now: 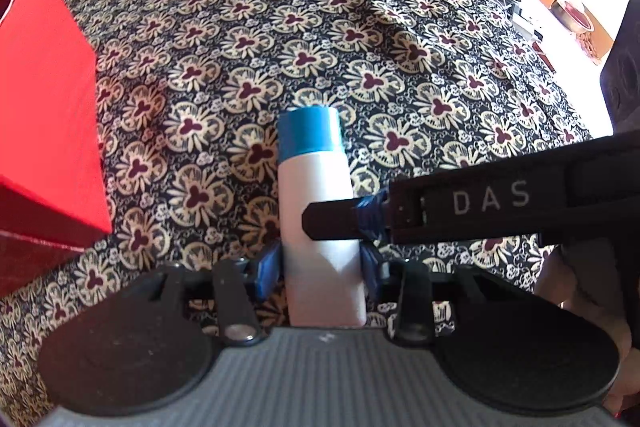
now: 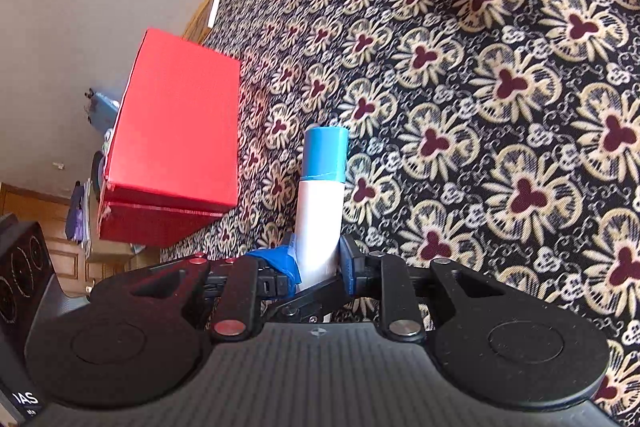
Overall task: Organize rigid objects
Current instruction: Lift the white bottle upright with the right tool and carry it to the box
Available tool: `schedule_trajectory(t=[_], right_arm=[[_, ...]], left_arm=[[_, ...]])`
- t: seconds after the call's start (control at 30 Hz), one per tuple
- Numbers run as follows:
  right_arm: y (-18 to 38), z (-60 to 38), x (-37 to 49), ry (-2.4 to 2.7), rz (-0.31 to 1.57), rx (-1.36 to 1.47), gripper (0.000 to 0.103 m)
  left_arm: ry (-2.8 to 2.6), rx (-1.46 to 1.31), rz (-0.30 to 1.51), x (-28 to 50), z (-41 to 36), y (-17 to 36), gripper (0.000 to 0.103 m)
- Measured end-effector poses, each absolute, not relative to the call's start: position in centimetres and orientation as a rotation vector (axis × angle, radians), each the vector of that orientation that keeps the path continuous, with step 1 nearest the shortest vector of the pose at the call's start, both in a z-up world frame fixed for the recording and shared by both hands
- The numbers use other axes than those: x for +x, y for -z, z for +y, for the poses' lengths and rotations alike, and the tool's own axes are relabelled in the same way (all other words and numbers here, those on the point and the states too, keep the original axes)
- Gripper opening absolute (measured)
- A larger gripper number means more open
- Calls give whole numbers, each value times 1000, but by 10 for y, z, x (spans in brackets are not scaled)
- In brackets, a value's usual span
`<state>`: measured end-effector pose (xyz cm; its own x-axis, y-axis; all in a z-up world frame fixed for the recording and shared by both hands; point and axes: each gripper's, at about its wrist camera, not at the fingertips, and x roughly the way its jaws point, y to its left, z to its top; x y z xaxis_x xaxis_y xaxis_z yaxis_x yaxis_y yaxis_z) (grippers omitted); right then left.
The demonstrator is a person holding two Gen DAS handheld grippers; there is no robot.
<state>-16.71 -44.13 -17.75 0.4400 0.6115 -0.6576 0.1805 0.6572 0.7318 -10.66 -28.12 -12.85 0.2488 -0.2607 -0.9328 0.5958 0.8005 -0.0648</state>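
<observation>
A white bottle with a blue cap (image 1: 316, 179) hangs over the flowered bedspread (image 1: 360, 47), cap pointing away from me. My left gripper (image 1: 324, 267) is shut on its lower body, blue pads on either side. From the right, one black finger (image 1: 332, 225) of my right gripper crosses in front of the bottle. In the right wrist view the same bottle (image 2: 320, 211) sits between the blue-taped pads of my right gripper (image 2: 318, 263), which is shut on it. A red box (image 1: 44, 107) stands to the left, lid on (image 2: 176, 123).
The bedspread (image 2: 480, 107) stretches wide to the right and far side. A hand (image 1: 560, 275) holds the right gripper's handle. A white shelf with small items (image 1: 516, 3) and a dark seat (image 1: 624, 67) lie beyond the bed. Wooden furniture (image 2: 60, 247) stands past the red box.
</observation>
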Motion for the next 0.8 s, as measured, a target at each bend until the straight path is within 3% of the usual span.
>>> schedule_trajectory(t=[0.4,0.8], right_arm=[[168,-384,-154,-403,1125,789,5],[118,-356,-135,-307,962,822,5]], left_arm=[[496,286,1191,-122,-243,127,38],[590,335,1078,-117,-224,91,37]])
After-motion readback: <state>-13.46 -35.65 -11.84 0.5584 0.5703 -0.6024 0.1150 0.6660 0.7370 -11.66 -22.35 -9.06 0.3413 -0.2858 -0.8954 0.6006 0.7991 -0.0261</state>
